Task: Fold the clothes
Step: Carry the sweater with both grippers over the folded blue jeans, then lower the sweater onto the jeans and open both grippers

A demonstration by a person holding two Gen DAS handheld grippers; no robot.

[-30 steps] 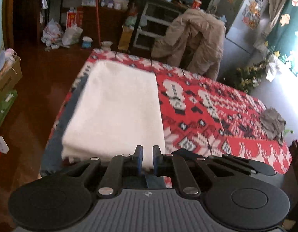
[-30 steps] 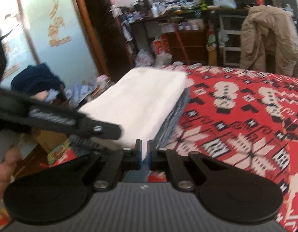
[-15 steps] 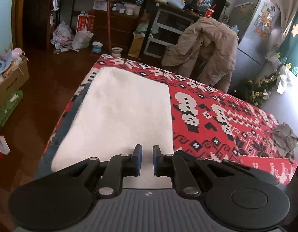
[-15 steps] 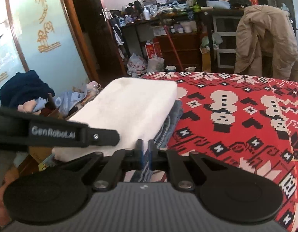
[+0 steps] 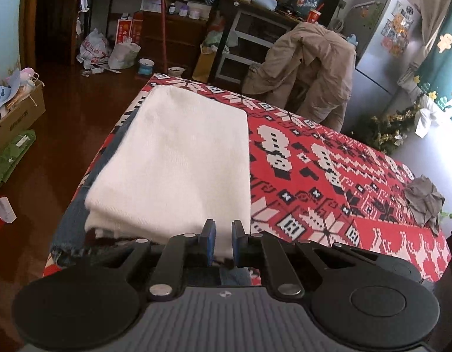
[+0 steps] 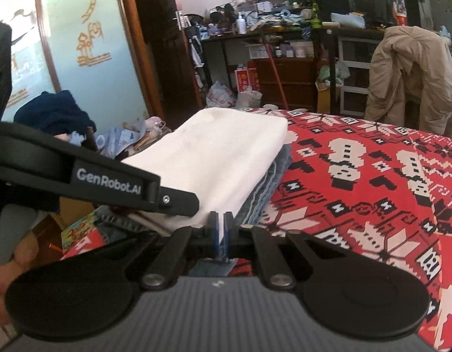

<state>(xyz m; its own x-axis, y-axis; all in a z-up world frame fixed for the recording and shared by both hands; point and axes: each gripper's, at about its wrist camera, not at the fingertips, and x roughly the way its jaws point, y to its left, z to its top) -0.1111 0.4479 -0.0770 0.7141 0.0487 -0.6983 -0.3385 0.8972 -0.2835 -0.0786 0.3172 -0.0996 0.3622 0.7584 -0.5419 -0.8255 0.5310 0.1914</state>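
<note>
Both grippers side by side, angled down: left gripper and right gripper each pinching the white garment (near edge).

A red cloth with black and white shapes covers the worktop. A tan coat hangs over a chair behind it. A silver fridge stands in the corner. Plastic bags and a cardboard box sit on the brown floor.

Left tongs nearly closed; right tongs pinched, angled down.
</note>
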